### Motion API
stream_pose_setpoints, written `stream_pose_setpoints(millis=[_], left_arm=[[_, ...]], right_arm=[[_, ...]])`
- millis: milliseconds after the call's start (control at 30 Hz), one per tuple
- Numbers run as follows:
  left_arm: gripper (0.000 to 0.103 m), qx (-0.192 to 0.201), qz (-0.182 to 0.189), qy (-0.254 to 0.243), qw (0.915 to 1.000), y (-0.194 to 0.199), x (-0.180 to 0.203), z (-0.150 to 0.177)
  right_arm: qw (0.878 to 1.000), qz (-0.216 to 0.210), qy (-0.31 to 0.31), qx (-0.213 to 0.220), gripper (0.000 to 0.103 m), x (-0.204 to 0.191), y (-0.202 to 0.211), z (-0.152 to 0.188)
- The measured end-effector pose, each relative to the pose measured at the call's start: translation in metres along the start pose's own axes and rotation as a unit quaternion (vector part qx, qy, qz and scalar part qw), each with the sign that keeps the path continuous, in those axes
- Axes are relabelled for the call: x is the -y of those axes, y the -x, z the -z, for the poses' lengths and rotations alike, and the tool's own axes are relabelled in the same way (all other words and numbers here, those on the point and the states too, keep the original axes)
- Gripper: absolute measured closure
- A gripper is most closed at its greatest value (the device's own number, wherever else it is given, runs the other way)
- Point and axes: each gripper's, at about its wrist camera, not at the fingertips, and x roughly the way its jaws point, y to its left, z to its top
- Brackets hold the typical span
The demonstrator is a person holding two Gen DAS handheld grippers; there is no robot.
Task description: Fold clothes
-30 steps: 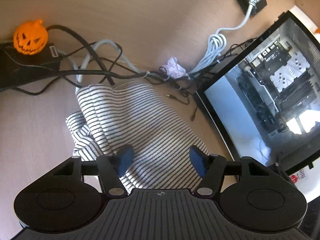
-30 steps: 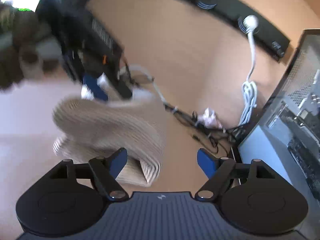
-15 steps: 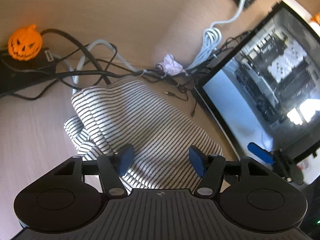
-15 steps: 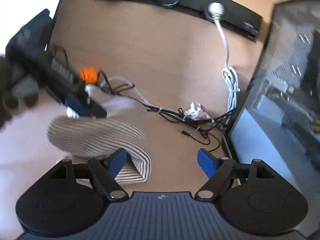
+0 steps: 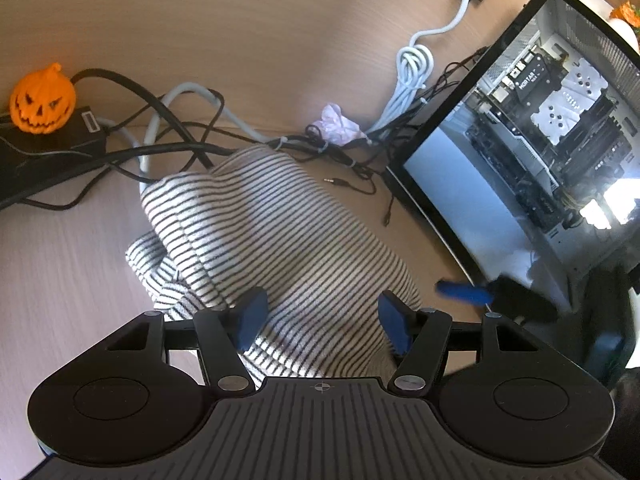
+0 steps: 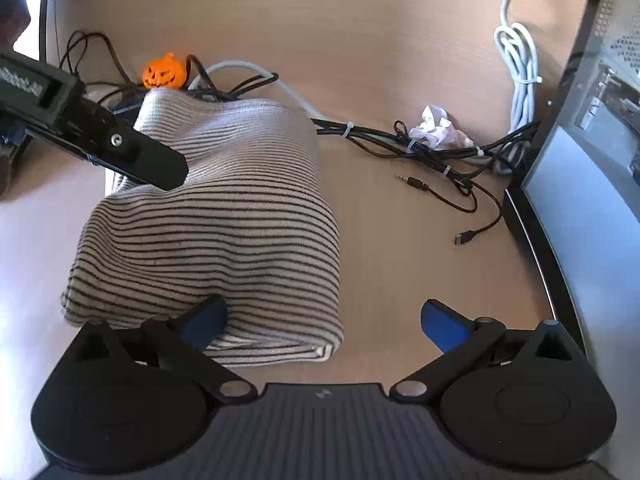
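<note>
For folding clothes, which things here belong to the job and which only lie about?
Job: striped garment; left gripper, open; right gripper, open.

Lying about: pumpkin toy; black cables; white cord; crumpled paper; computer case.

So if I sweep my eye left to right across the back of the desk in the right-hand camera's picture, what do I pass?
Orange pumpkin toy → crumpled tissue → coiled white cable → glass-sided computer case.
</note>
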Motion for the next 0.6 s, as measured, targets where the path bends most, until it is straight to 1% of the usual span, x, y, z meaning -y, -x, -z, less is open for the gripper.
stream_pose_setpoints(millis=[67, 200, 367, 433, 500, 533, 567, 600], left_arm=[[0.035, 0.002, -0.001, 0.001, 1.0000, 0.000, 0.000, 0.001], [0.034, 0.005, -0.004, 0.006, 1.0000, 0.001, 0.000, 0.000], [0.026, 0.010, -0.015, -0.002, 0.9998, 0.002, 0.009, 0.002], [0.022, 0.013, -0.027, -0.004, 0.9996, 0.005, 0.015, 0.003], [0.020, 0.016, -0.039, -0.004, 0.9991, 0.008, 0.021, 0.004], [0.020, 0.019, -0.051, -0.001, 0.9985, 0.012, 0.024, 0.004], [0.011, 0.022, -0.070, 0.006, 0.9973, 0.016, 0.026, 0.004], [0.007, 0.025, -0.090, 0.015, 0.9955, 0.020, 0.026, 0.004]], right_arm=[[1.000, -0.012, -0.010, -0.001, 0.000, 0.006, 0.004, -0.003], [0.999, -0.021, -0.039, -0.005, 0.000, 0.019, -0.005, -0.024], [0.997, -0.031, -0.075, -0.009, 0.000, 0.035, -0.016, -0.051], [0.995, -0.036, -0.090, -0.010, 0.000, 0.041, -0.020, -0.061], [0.994, -0.038, -0.102, -0.017, 0.000, 0.046, -0.027, -0.072], [0.994, -0.030, -0.096, -0.043, 0.000, 0.040, -0.040, -0.074], [0.994, -0.024, -0.091, -0.048, 0.000, 0.036, -0.045, -0.075], [0.996, -0.017, -0.081, -0.042, 0.000, 0.032, -0.044, -0.076]])
